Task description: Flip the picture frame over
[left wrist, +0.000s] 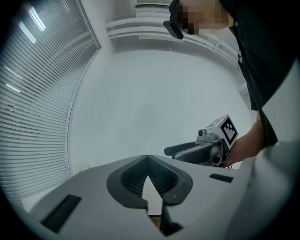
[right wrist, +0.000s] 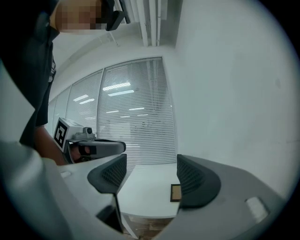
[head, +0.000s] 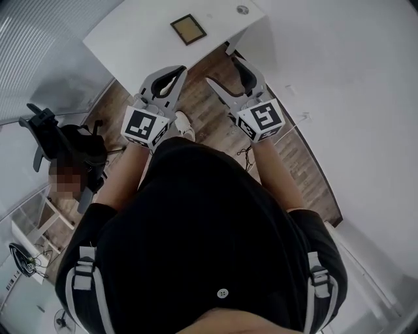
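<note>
A small dark-framed picture frame [head: 188, 29] with a tan face lies flat on the white table [head: 137, 39], well beyond both grippers. In the right gripper view the picture frame [right wrist: 175, 192] shows just left of the right-hand pad, far off. My right gripper [head: 227, 72] is held over the floor short of the table's near edge, open and empty; its jaws [right wrist: 150, 176] stand wide apart. My left gripper [head: 179, 70] hovers beside it, shut on nothing, its tips [left wrist: 147, 160] meeting. Each gripper view shows the other gripper [left wrist: 206, 147] [right wrist: 91, 147] alongside.
A small round grey object [head: 242, 10] sits near the table's far right corner. A black office chair [head: 65, 147] stands on the wood floor [head: 300, 163] to the left. A white wall [head: 353, 85] runs along the right, and window blinds [right wrist: 136, 112] lie beyond the table.
</note>
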